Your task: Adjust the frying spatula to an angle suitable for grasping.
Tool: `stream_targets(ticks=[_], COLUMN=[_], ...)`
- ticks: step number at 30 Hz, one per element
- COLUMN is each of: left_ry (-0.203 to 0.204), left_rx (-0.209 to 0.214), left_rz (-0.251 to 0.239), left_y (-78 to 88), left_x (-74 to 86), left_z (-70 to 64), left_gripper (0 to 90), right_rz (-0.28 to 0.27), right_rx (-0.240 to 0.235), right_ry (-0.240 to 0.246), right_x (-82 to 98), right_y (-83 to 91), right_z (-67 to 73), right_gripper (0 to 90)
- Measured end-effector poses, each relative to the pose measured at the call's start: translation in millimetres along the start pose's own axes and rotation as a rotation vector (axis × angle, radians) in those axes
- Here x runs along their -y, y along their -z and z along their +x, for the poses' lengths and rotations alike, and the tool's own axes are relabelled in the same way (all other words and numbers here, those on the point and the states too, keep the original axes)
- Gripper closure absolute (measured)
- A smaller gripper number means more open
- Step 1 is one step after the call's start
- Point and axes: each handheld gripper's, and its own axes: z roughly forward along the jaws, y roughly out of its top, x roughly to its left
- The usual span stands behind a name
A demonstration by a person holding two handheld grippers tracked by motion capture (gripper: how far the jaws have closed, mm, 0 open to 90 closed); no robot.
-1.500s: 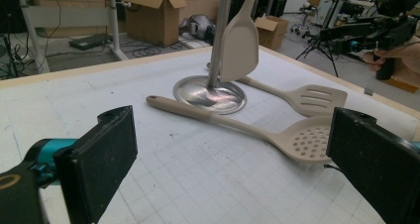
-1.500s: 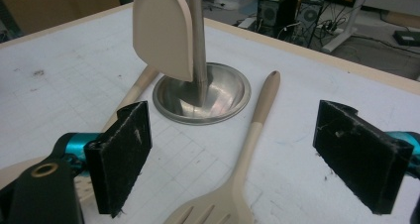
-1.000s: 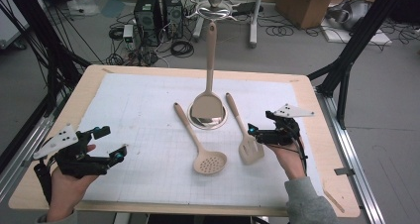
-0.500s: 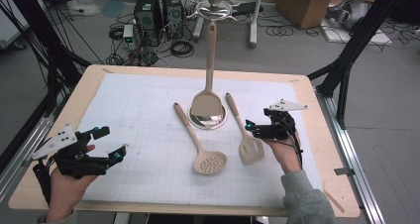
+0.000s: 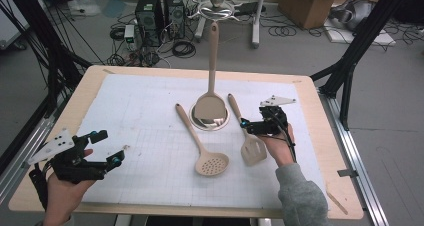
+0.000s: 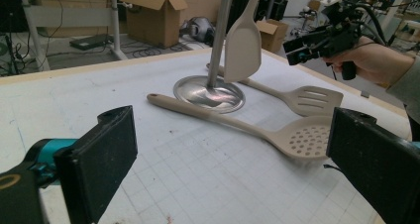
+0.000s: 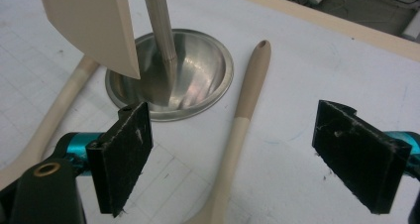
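Right gripper [image 7: 233, 154], jaws wide open and empty at lower centre, straddles our slotted spatula's [image 5: 246, 131] handle, which we judge light, stiff, smooth: grasp it mid-handle.

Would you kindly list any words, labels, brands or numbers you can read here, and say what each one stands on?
None can be read: the spatula, skimmer, hanging turner and stand base bear no print.
The cardboard boxes show no legible lettering.
The mat carries only grid lines.
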Motion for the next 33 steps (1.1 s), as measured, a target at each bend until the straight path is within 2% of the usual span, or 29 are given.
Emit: stream_targets(ticks=[9, 28, 33], left_ry=[0.000, -0.001, 0.003], left_rx=[-0.003, -0.004, -0.004], left_rz=[-0.004, 0.004, 0.003], left_y=[2.2, 1.4, 1.6], left_x=[0.4, 1.8, 1.9], left_z=[-0.8, -0.2, -0.4], left_gripper=[6.0, 6.0, 6.0], right_rz=[0.043, 0.111, 0.126], right_rx=[0.031, 0.032, 0.036], right_ry=[0.008, 0.005, 0.023], right_x=[-0.8, 0.4, -2.9], right_y=[-16.5, -39.7, -45.2], right_z=[-2.8, -4.5, -2.3], right_gripper=[14.9, 15.1, 15.3])
